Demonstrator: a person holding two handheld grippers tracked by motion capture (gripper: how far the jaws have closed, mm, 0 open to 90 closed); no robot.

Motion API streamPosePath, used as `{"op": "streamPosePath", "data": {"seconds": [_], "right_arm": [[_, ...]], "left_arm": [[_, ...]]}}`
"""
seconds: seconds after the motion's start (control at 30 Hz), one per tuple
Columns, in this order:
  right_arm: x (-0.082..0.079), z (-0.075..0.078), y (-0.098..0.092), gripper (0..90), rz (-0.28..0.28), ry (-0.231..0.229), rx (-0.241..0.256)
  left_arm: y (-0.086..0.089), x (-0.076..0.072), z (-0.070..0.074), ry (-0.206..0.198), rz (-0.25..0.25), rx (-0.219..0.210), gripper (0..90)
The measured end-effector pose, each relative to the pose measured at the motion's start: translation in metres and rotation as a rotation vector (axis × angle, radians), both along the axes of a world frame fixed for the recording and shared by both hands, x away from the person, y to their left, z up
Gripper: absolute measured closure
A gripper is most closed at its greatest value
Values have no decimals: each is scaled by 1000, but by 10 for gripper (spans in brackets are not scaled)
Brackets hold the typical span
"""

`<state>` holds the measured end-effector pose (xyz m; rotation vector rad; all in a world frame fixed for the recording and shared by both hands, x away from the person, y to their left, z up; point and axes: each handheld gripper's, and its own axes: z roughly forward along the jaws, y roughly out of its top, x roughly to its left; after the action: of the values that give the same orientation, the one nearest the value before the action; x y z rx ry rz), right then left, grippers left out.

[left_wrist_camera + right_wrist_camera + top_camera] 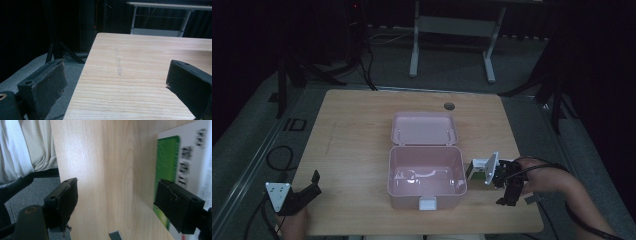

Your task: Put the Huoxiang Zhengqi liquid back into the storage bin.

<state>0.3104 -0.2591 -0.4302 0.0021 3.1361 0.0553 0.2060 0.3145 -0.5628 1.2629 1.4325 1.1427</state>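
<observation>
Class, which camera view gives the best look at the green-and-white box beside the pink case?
The right gripper view: the green-and-white box looms close, its green panel and blurred print visible past one of the fingers. The high view shows it small, beside the pink case.

Table [357,140] is pale wood, matt grain. The pink box [427,172] on it looks like glossy plastic (shiny floor inside). Card [185,157] right of the box: smooth printed paper. Jaw pads look rough, frayed.
</observation>
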Motion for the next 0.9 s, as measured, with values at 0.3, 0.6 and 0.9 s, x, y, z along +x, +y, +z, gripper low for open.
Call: {"op": "streamPosePath", "data": {"seconds": [0.3, 0.6, 0.9], "right_arm": [[12, 25, -10, 206, -14, -33, 23], [33, 39, -11, 222, -29, -52, 28], [54, 36, -7, 284, -16, -56, 12]], "left_arm": [[0, 0, 0, 0, 0, 1, 27], [0, 0, 0, 1, -2, 0, 27], [0, 0, 0, 0, -4, -2, 27]]}}
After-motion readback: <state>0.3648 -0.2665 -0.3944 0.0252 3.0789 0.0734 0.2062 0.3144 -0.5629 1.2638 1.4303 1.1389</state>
